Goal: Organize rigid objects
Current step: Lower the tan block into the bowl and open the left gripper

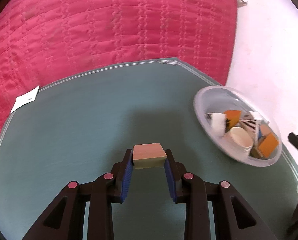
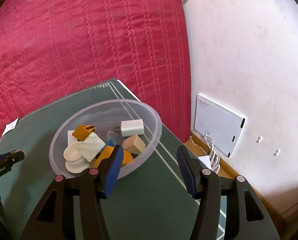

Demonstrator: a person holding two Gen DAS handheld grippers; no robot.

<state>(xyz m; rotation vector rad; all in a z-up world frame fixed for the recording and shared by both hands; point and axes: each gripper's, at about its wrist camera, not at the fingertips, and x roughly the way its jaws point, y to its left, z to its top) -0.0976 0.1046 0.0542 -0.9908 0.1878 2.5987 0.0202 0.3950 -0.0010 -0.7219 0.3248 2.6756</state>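
Evidently the left tongs are clamped on a pale rectangular wooden block, its two short ends pressed between the blue ribbed pads. The block sits at the very tips, just above the flat teal-green table; whether it touches the surface I cannot tell. Gripping it across the narrow span leaves the broad top face level, which should let it drop cleanly when released.

Off to the right of the left tongs stands the clear round plastic bowl, near the table's far right corner. It already holds a jumble of rigid pieces: an orange cube with black markings, a white charger-like block, another pale wooden block, a stack of cream round discs and a white ridged block. Judging by that pile, the bowl is the collecting place and the held block is likely the last loose piece in view.

The right tongs stand wide apart and empty, hanging at the bowl's near rim, with one blue pad overlapping the rim in the right wrist view, perhaps to steady it.

Behind the table lies a pink quilted bedspread, and a small white paper slip rests at the table's left edge.
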